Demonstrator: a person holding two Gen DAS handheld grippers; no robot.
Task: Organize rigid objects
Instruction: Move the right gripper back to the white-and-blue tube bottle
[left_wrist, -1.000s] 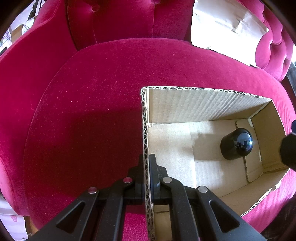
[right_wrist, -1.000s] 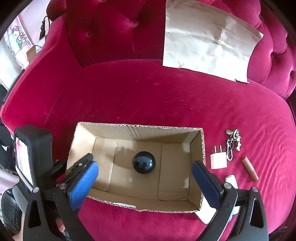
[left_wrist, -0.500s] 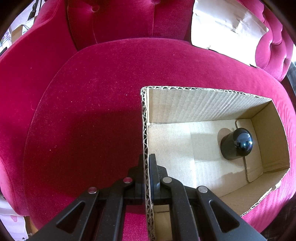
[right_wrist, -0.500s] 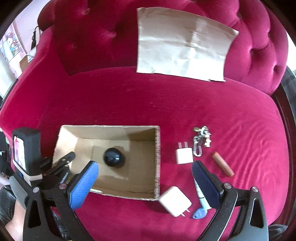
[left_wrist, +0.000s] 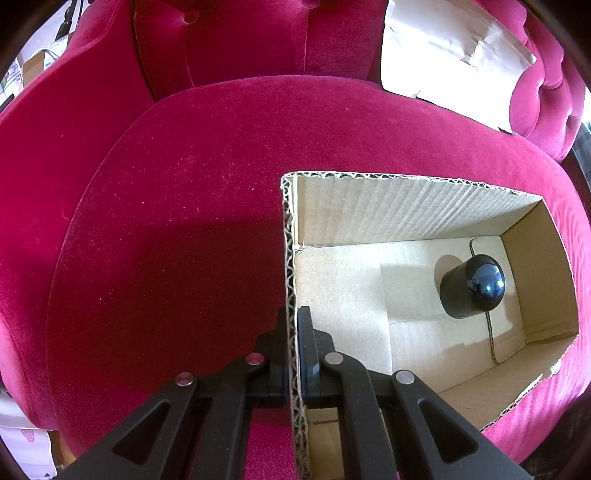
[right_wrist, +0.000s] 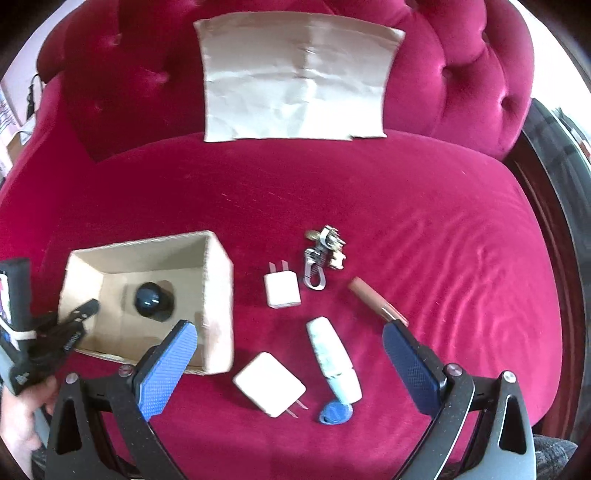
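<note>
An open cardboard box (left_wrist: 417, 206) (right_wrist: 218, 295) sits on the red velvet seat. A black round-topped object (left_wrist: 471, 291) (right_wrist: 151, 301) stands inside it. My left gripper (left_wrist: 292, 325) is shut on the box's left wall. My right gripper (right_wrist: 290, 350) is open and empty above loose items to the right of the box: a small white charger (right_wrist: 281, 289), a large white charger (right_wrist: 269, 384), a white tube (right_wrist: 332, 356), a blue tag (right_wrist: 332, 412), a brown tube (right_wrist: 376, 302) and a metal keyring (right_wrist: 321, 258).
A sheet of brown paper (right_wrist: 295, 79) (left_wrist: 450, 59) leans on the tufted backrest (right_wrist: 480, 74). The seat's dark wooden edge (right_wrist: 554, 221) runs down the right side. The person's left hand (right_wrist: 22, 417) holds the left gripper handle.
My right gripper has swung right, from over the box to over the loose items. The left gripper and box have not moved.
</note>
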